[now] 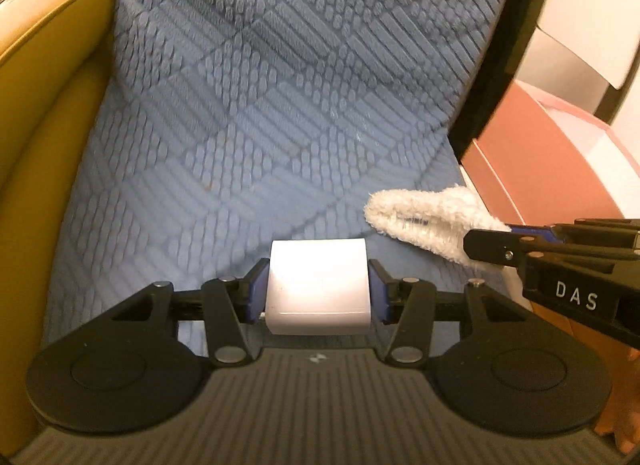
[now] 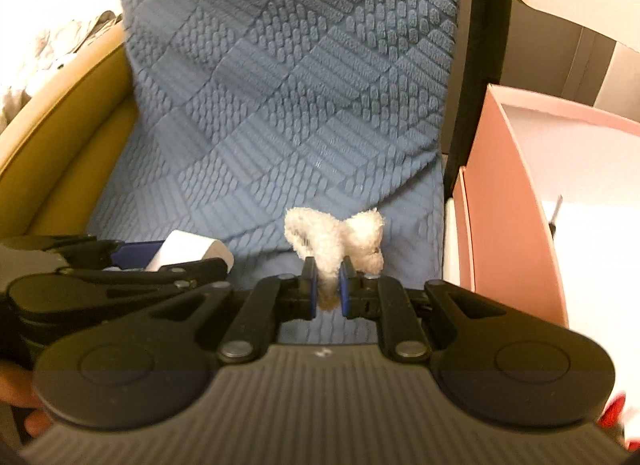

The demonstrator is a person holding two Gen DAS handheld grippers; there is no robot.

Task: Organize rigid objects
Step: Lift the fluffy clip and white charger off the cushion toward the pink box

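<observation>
Pink box (image 2: 516,201) is sitting to the right of both grippers, so the right gripper (image 2: 328,289), clenching one fluffy white toy (image 2: 336,233) that's sticking up out of its jaws, is nearer. Left gripper (image 1: 319,289) is gripping one white block (image 1: 319,289) across its width over the blue cushion (image 1: 260,125); nothing is resting in the box's visible part yet.

White block (image 1: 319,289) – clamped upright, fluffy white piece (image 2: 334,233) – pinched
</observation>
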